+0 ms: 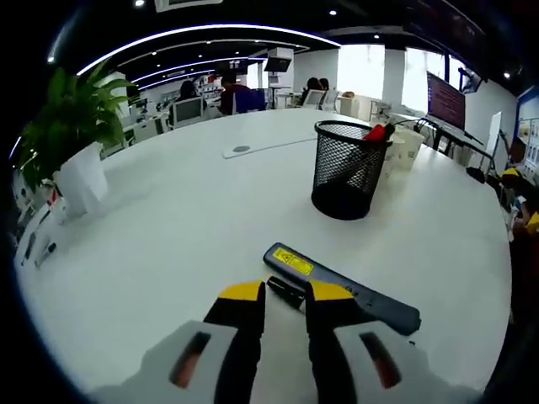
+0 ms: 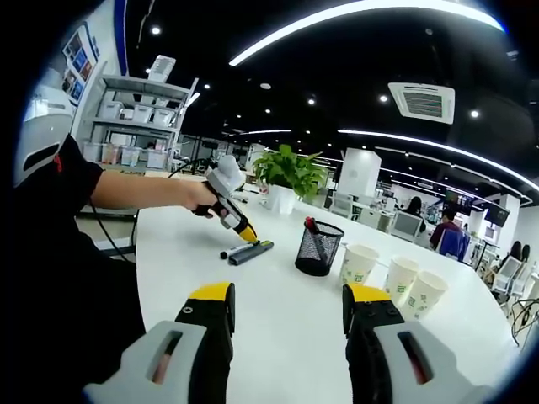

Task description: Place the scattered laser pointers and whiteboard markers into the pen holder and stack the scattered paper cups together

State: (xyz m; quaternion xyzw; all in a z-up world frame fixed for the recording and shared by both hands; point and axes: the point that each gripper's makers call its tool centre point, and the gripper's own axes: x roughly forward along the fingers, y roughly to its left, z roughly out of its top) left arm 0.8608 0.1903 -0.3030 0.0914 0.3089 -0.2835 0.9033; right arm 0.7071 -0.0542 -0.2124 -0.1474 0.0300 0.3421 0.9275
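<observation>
My left gripper (image 1: pixel 286 296) hovers low over the white table (image 1: pixel 185 244), jaws narrowed but apart, with the end of a black marker (image 1: pixel 287 294) lying between the tips. Just right of it lies a dark laser pointer (image 1: pixel 341 288) with a yellow label. Beyond stands the black mesh pen holder (image 1: pixel 349 171) with a red marker (image 1: pixel 378 132) inside. In the right gripper view my right gripper (image 2: pixel 289 299) is open and holds nothing. There the left gripper (image 2: pixel 243 231) points down at the marker (image 2: pixel 231 252) and laser pointer (image 2: pixel 252 251), left of the pen holder (image 2: pixel 318 249). Three paper cups (image 2: pixel 399 278) stand apart on the right.
A potted plant (image 1: pixel 74 118) in a white pot stands at the table's left edge, with small items beside it. A flat cable cover (image 1: pixel 242 150) sits at mid-table. A person's arm (image 2: pixel 143 192) holds the left gripper. Desks, monitors and people fill the office behind.
</observation>
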